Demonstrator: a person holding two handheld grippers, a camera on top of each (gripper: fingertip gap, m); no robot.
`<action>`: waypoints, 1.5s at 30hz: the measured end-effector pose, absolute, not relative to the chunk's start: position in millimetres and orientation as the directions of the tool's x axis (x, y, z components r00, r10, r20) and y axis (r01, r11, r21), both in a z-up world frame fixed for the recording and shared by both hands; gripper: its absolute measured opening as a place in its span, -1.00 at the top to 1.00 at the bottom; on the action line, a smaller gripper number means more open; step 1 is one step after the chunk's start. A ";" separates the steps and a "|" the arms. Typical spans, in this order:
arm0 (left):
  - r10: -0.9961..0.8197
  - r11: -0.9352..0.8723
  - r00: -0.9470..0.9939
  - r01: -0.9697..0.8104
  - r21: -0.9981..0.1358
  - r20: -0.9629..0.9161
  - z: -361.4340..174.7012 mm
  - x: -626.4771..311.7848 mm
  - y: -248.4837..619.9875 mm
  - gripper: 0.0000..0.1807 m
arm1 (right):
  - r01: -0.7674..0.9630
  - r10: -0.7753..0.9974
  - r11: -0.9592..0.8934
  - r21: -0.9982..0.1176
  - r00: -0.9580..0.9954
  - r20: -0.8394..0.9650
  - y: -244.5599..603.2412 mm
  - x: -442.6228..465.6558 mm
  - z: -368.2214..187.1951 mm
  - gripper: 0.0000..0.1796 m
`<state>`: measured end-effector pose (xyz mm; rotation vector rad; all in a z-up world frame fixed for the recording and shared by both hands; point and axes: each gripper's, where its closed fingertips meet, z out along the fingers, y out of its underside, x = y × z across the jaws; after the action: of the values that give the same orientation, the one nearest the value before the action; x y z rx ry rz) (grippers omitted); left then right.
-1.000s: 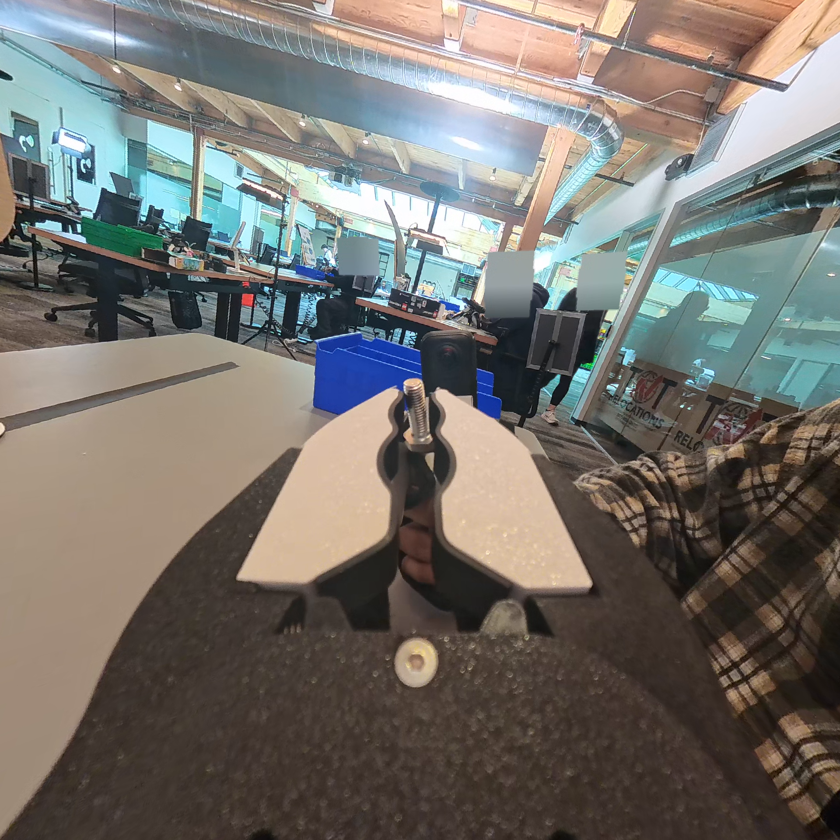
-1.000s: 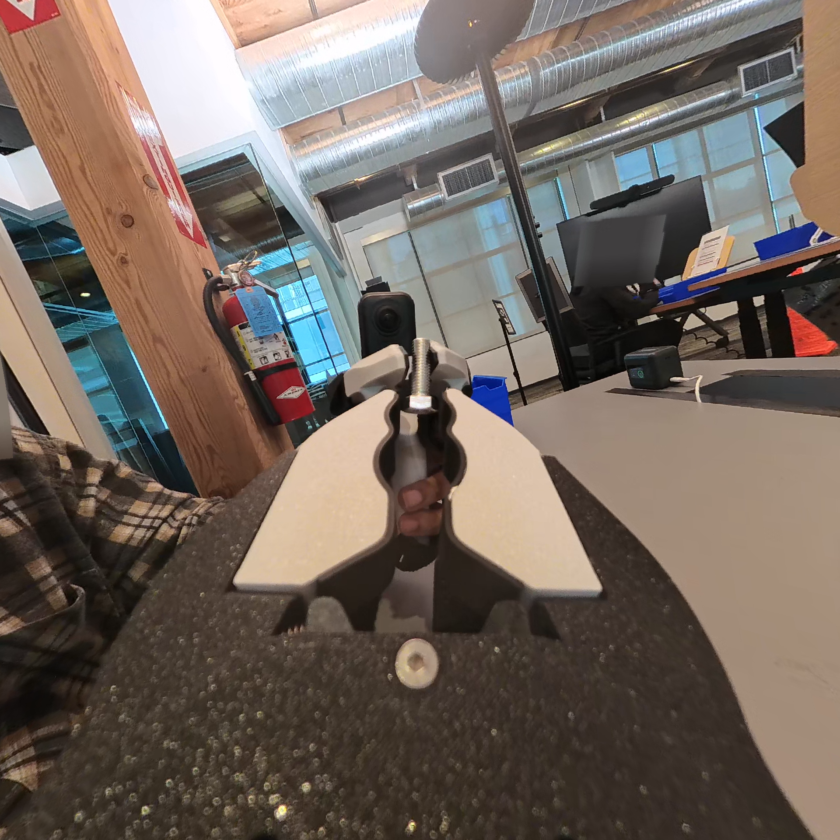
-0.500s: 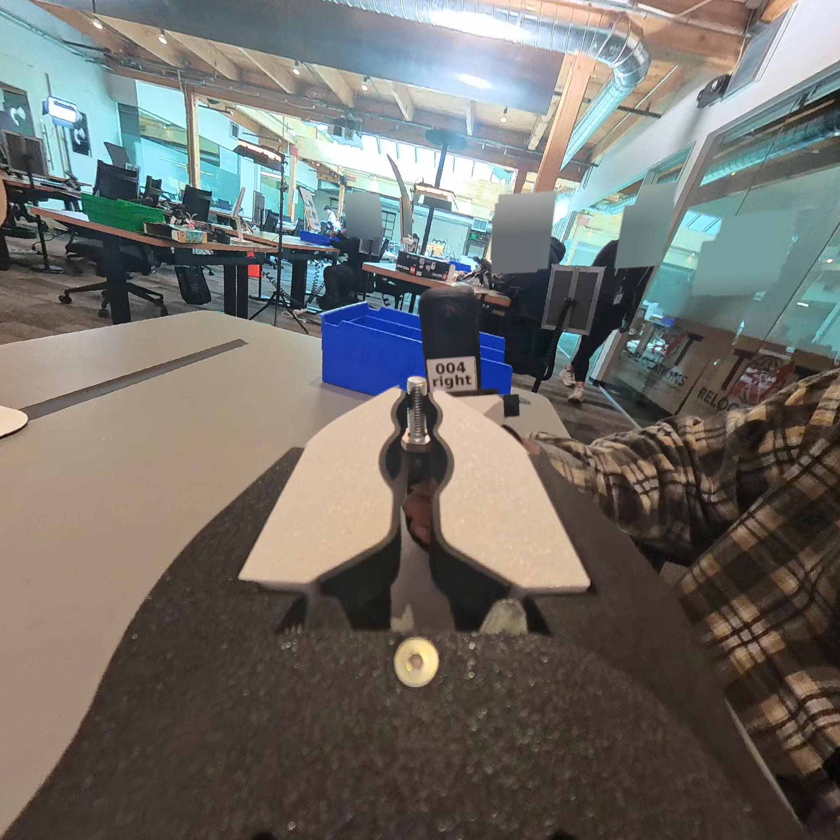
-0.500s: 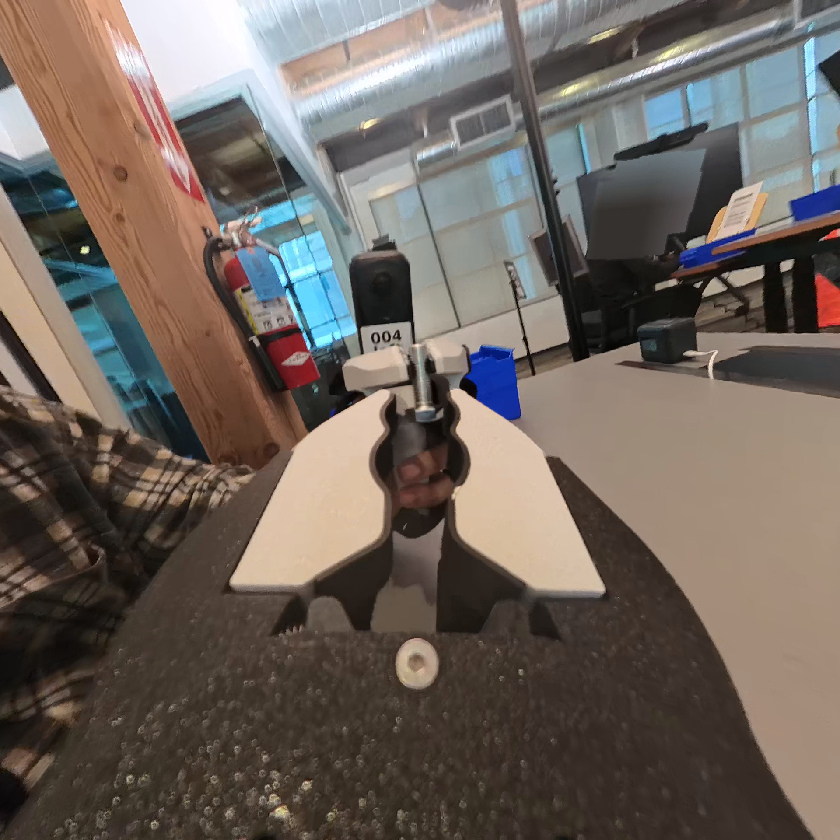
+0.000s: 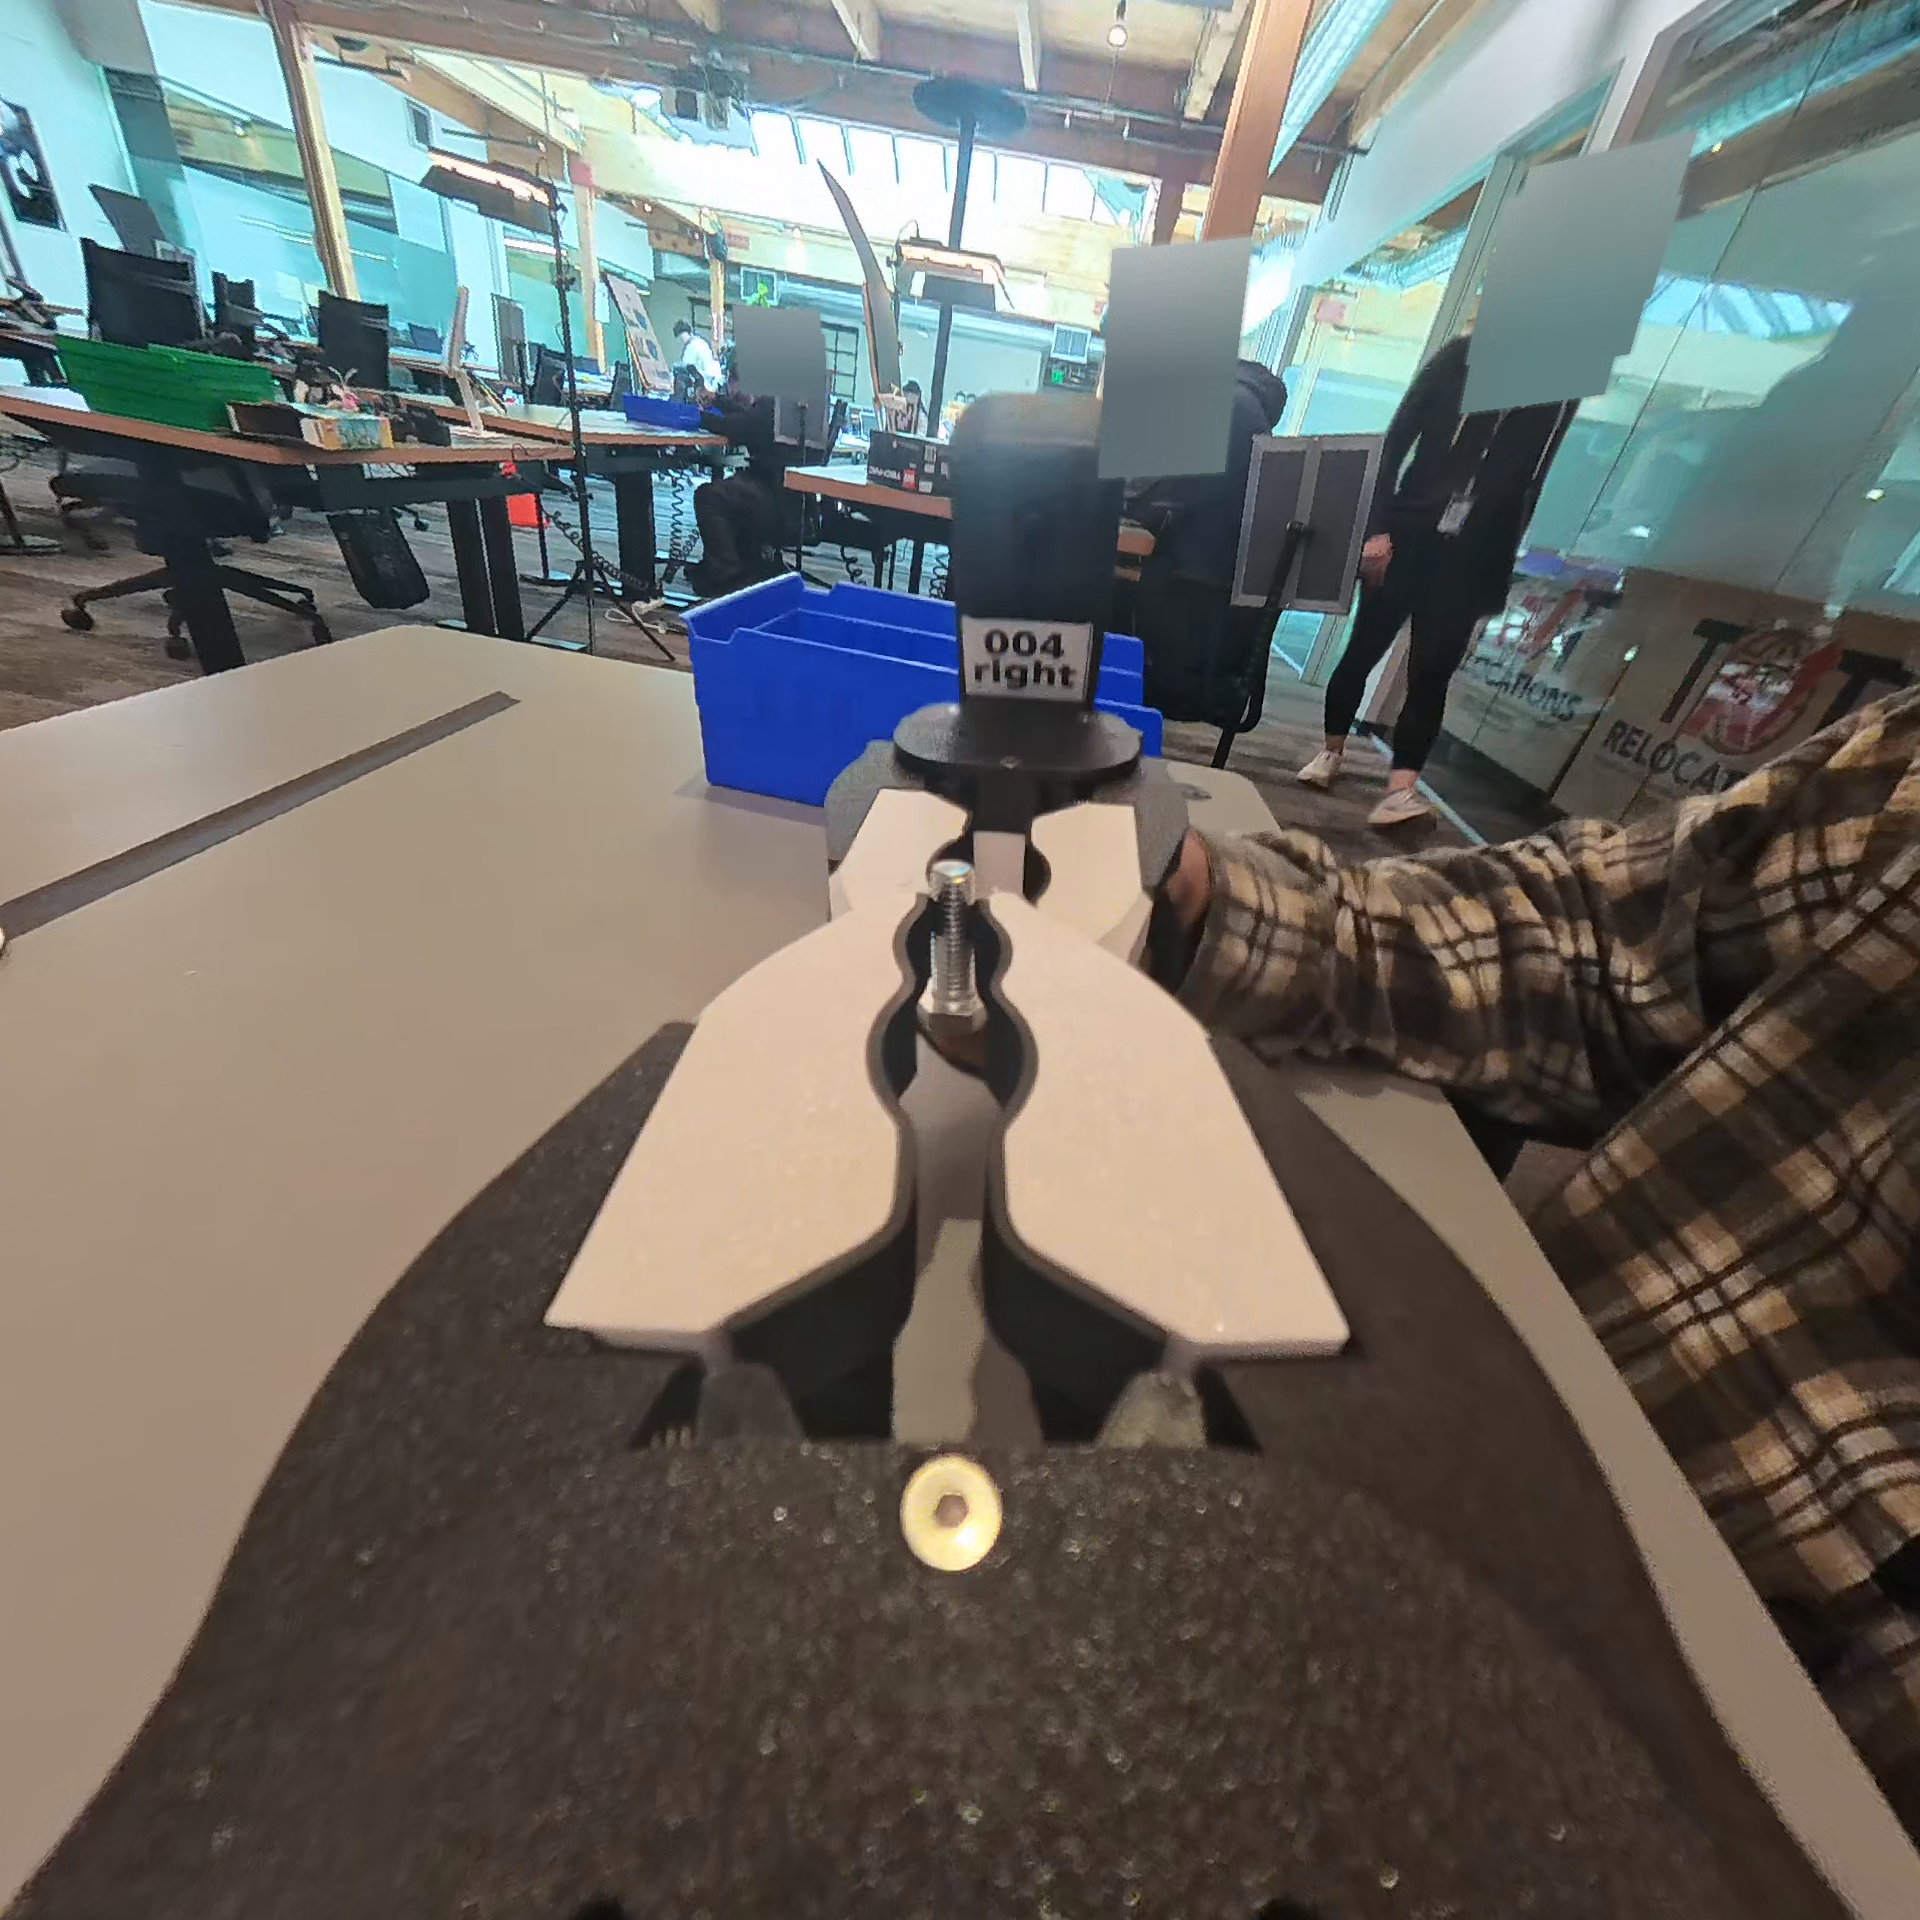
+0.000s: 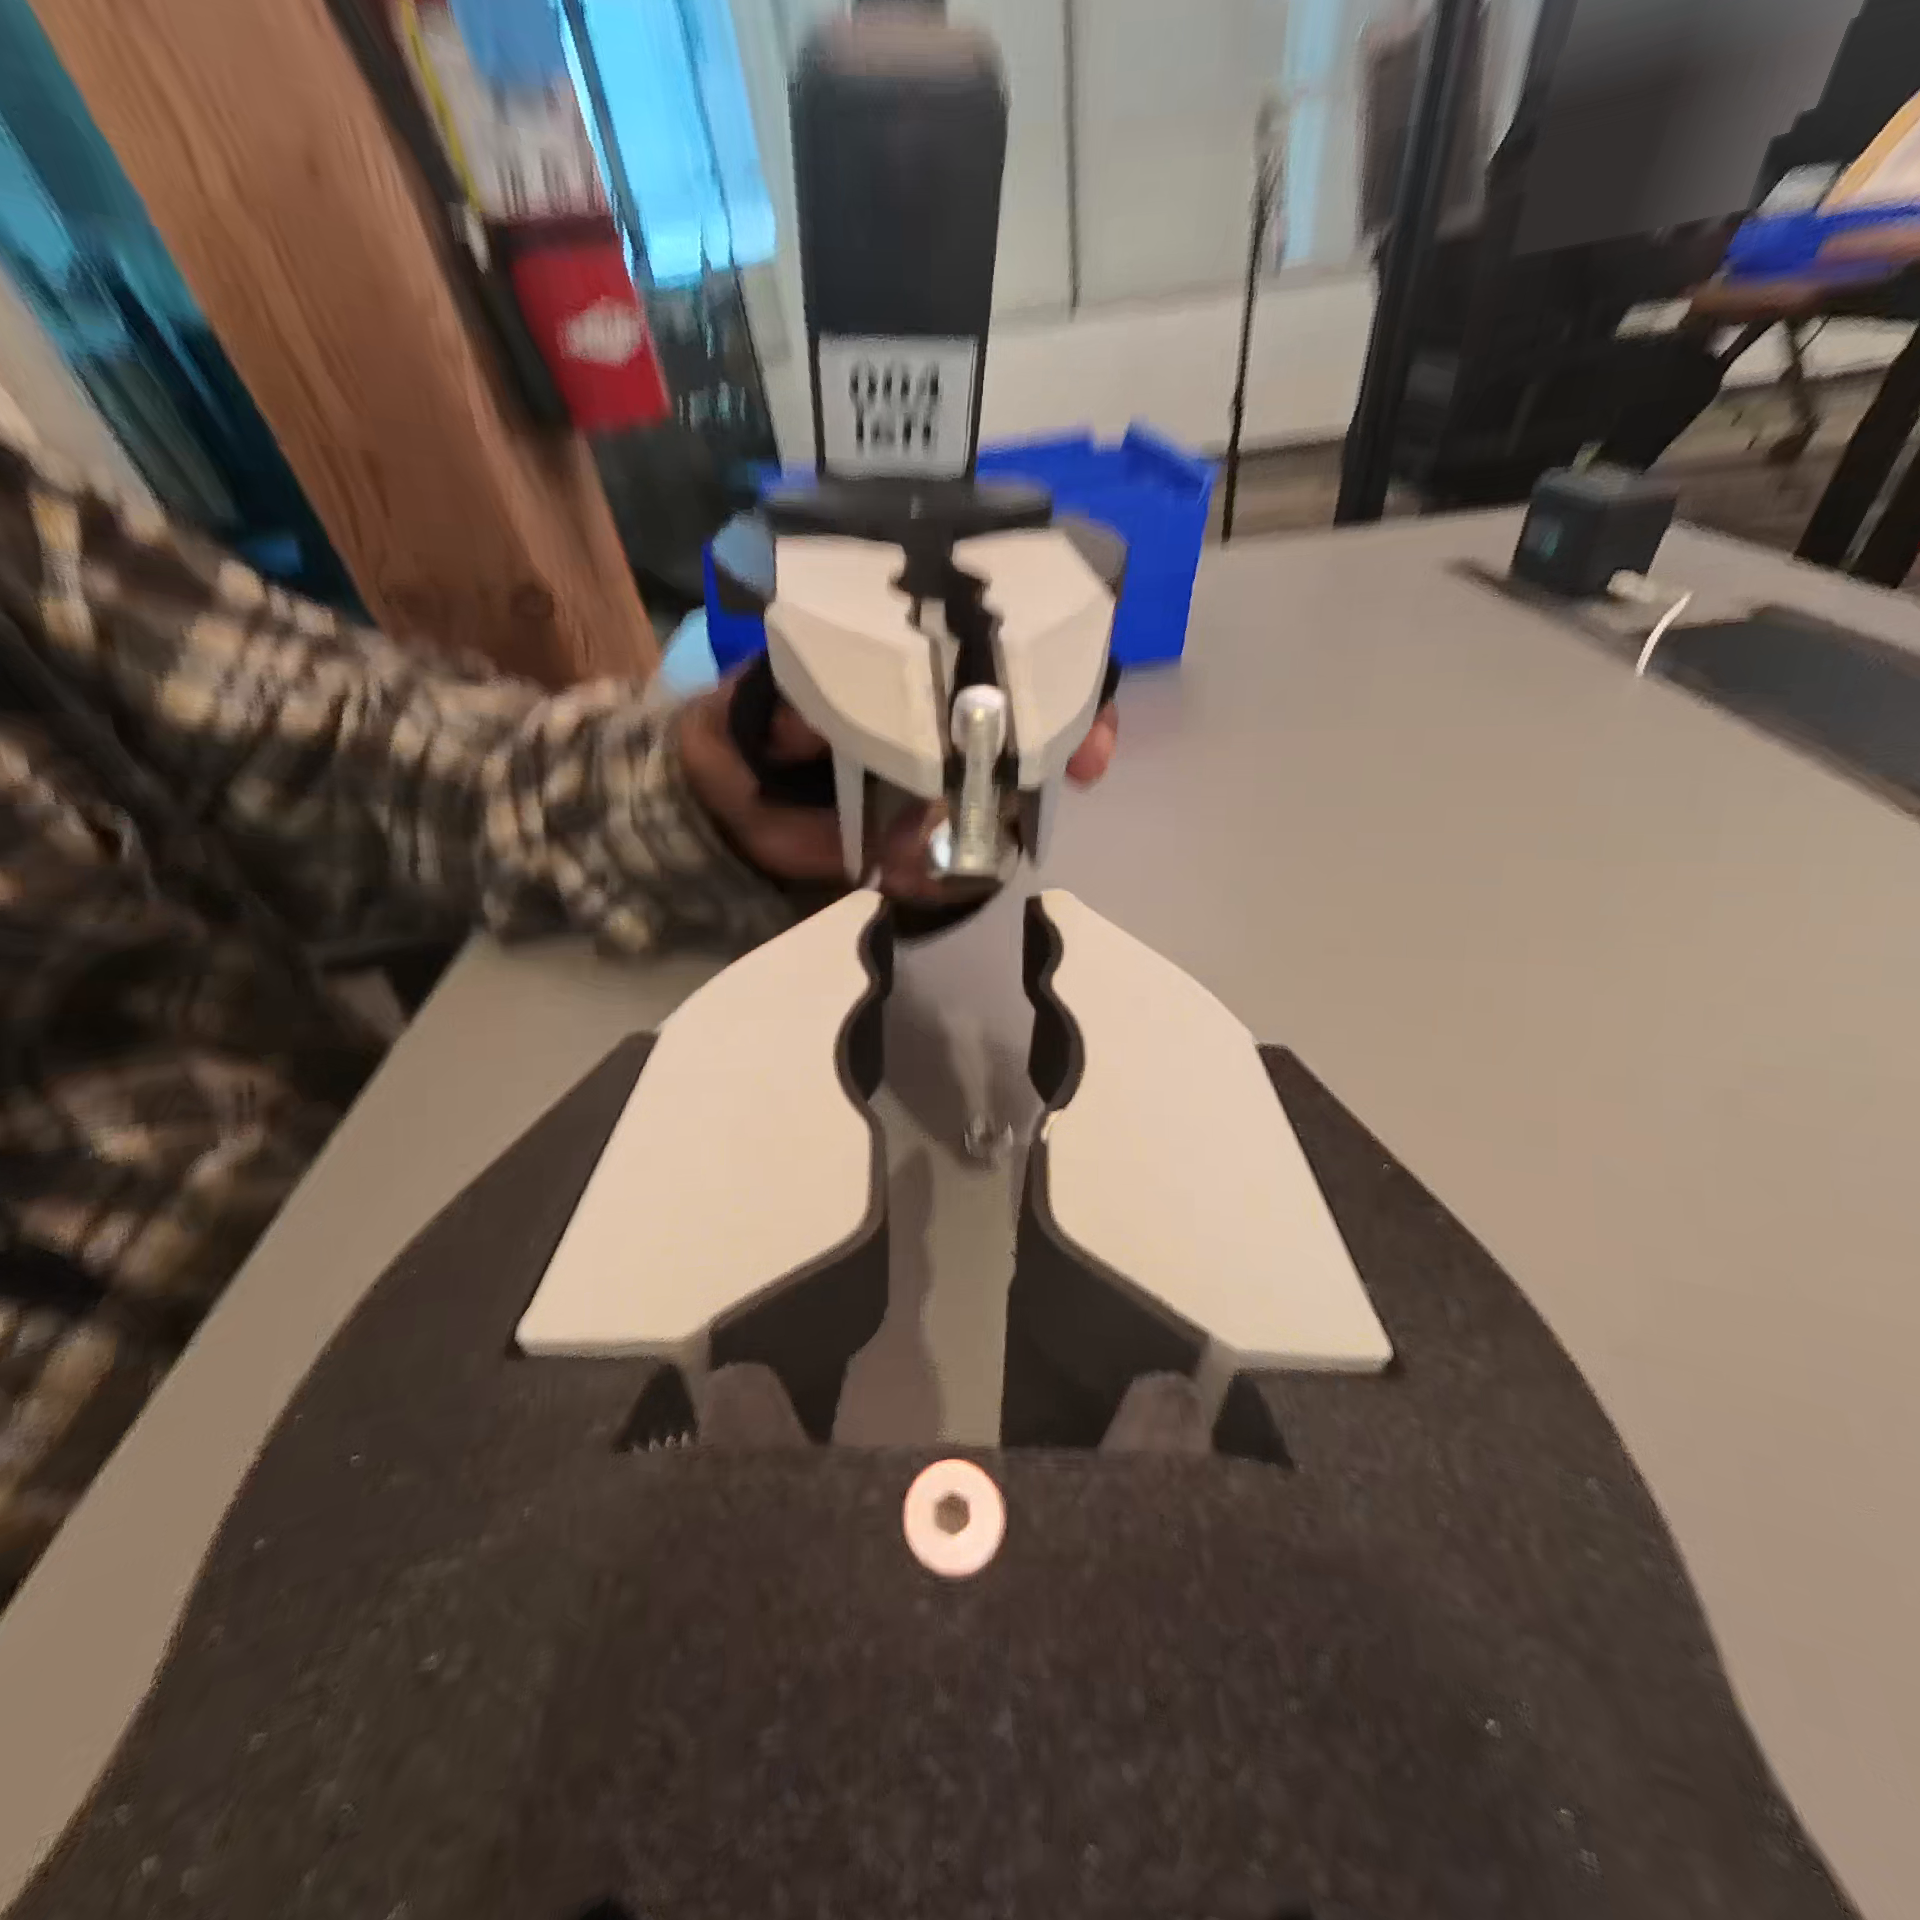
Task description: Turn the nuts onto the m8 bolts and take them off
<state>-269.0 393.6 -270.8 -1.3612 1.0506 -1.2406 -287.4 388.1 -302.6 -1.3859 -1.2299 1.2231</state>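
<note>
Here the left gripper's [image 5: 951, 940] jaws clamp a bolt [image 5: 951, 966] over a grey table [image 5: 343, 935]; the right gripper's [image 6: 956, 935] gape empty

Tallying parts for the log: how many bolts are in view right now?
1. The bolt is clamped upright in the left gripper, above the table; the right wrist view shows the same one. More may be hidden inside the blue bin.
</note>
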 end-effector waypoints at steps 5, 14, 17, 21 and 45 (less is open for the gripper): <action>-0.987 -0.080 0.148 -0.131 -0.988 0.061 -302.6 -269.2 404.8 0.93 | 0.181 0.993 -0.115 -0.977 0.050 -0.107 401.1 -259.4 -307.1 0.72; -0.972 -0.046 0.228 -0.434 -0.900 -0.060 -356.6 -271.8 428.9 0.92 | 0.150 0.986 -0.156 -0.976 0.088 -0.144 414.4 -242.7 -306.1 0.73; -0.967 -0.081 0.243 -0.564 -0.822 -0.071 -375.0 -277.8 433.9 0.92 | 0.173 0.986 -0.161 -0.972 0.078 -0.150 412.8 -244.8 -311.3 0.73; -0.969 -0.143 0.241 -0.727 -0.671 -0.055 -397.6 -285.9 437.8 0.92 | 0.184 0.985 -0.167 -0.969 0.076 -0.155 413.1 -245.1 -314.6 0.73; -0.956 -0.208 0.292 -0.708 -0.675 -0.012 -374.9 -322.1 433.4 0.77 | 0.188 0.989 -0.146 -0.971 0.064 -0.136 411.0 -244.0 -312.4 0.72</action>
<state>-322.1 433.4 -374.9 -1.9913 1.4814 -0.5609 -244.0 411.0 -312.4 -1.4818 -1.2413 1.1778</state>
